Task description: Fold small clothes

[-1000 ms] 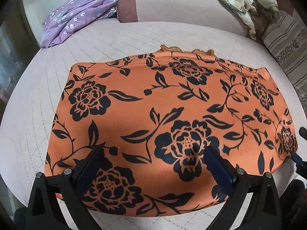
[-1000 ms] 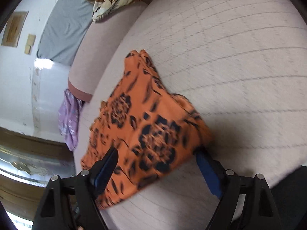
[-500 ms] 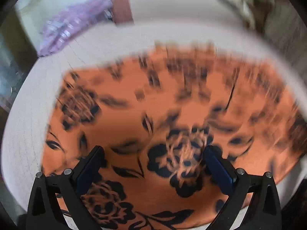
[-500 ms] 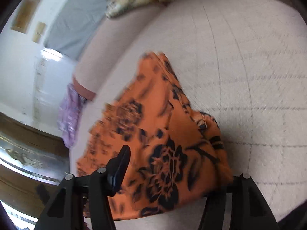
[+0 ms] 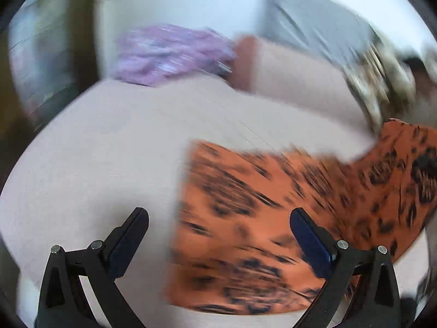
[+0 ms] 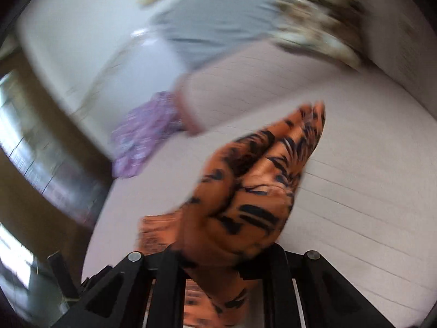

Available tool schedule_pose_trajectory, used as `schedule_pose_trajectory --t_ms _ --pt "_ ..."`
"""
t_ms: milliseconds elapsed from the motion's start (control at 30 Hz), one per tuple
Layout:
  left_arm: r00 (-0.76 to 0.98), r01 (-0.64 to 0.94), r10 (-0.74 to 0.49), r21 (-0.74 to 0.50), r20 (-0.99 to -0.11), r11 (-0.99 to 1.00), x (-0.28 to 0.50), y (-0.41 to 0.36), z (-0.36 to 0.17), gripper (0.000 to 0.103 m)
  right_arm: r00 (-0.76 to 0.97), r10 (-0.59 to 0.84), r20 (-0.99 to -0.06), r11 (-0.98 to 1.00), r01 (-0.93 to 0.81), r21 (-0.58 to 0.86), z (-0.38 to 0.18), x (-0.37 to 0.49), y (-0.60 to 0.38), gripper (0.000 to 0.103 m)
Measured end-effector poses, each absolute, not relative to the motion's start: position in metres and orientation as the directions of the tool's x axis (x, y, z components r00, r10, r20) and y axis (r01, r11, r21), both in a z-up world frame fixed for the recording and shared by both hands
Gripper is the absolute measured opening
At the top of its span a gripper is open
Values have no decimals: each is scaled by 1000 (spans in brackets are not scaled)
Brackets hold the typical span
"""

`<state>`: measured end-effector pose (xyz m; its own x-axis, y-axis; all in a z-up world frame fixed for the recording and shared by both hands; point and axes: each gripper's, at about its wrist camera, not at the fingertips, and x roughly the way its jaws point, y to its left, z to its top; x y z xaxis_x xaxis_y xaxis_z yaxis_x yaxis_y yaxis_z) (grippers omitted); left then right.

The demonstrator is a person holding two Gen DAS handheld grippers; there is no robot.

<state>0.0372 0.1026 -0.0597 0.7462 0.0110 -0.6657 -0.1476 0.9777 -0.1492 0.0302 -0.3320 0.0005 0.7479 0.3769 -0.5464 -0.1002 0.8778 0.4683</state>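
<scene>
Orange fabric garment with black floral print (image 6: 245, 191) is bunched between the jaws of the right tool (image 6: 218, 259), which have just closed on it, the cloth rising toward 1 o'clock above the pale quilted bed surface (image 6: 368, 177). Left tool (image 5: 218, 235) is wide open, empty, the garment's flat part at 3 o'clock.

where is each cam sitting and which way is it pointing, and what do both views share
Left wrist: sits on the left gripper, looking forward and down over the pale quilted cushion; its two fingers stand apart, open, the orange floral garment beyond them.
Right wrist: sits on the right gripper, looking along the bunched orange garment that its closed fingers pinch.
Shared: the orange garment, the cushion, the purple cloth and the gray sheet. Both frames are blurred.
</scene>
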Motion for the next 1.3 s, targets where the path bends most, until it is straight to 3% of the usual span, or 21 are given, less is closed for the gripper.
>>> schedule_pose_trajectory --t_ms 133,233,300,567,667,733,800,833,867,900,1033,1167,1233,1300 --pt "760 -327 89 -261 -644 908 18 179 -73 103 672 472 -570 877 -293 380 -1 30 -213 14" --pt "706 -430 101 -311 -701 847 20 209 -99 101 499 479 -722 873 -355 334 -73 46 -131 14" --pt "705 -429 37 -384 -708 817 21 222 -106 101 365 456 -812 878 -334 344 -131 59 -102 16" --pt "722 -394 10 -399 -692 828 19 214 -104 102 493 515 -701 855 -358 376 -44 66 -90 14" --pt "726 -413 29 -403 -687 817 14 222 -101 102 445 518 -731 849 -373 375 -69 57 -76 16" --pt "720 -420 20 -412 -694 809 12 225 -102 102 355 461 -813 864 -388 321 -123 59 -56 22" --pt "716 -410 13 -406 -698 816 11 224 -103 102 439 470 -766 860 -422 286 -129 41 -57 26" --pt "723 -401 8 -410 -691 819 11 222 -102 102 447 484 -752 853 -432 292 -124 34 -57 44" --pt "731 -389 1 -415 -683 822 11 221 -100 102 416 514 -750 835 -443 326 -122 33 -57 72" --pt "745 -368 -7 -420 -667 830 10 217 -97 102 365 571 -735 796 -465 388 -119 30 -57 78" --pt "788 -258 -48 -400 -613 879 7 195 -81 102 378 598 -707 785 -452 423 -112 9 -74 79" --pt "772 -49 -222 -403 -596 914 6 153 -69 102 410 636 -653 769 -401 498 -113 -25 -126 79" --pt "707 -47 -187 -309 -682 950 14 133 -80 102 425 645 -635 764 -383 520 -113 -43 -148 79" --pt "527 -197 -11 -134 -850 971 30 130 -123 101 436 652 -620 758 -360 544 -114 -49 -174 79"
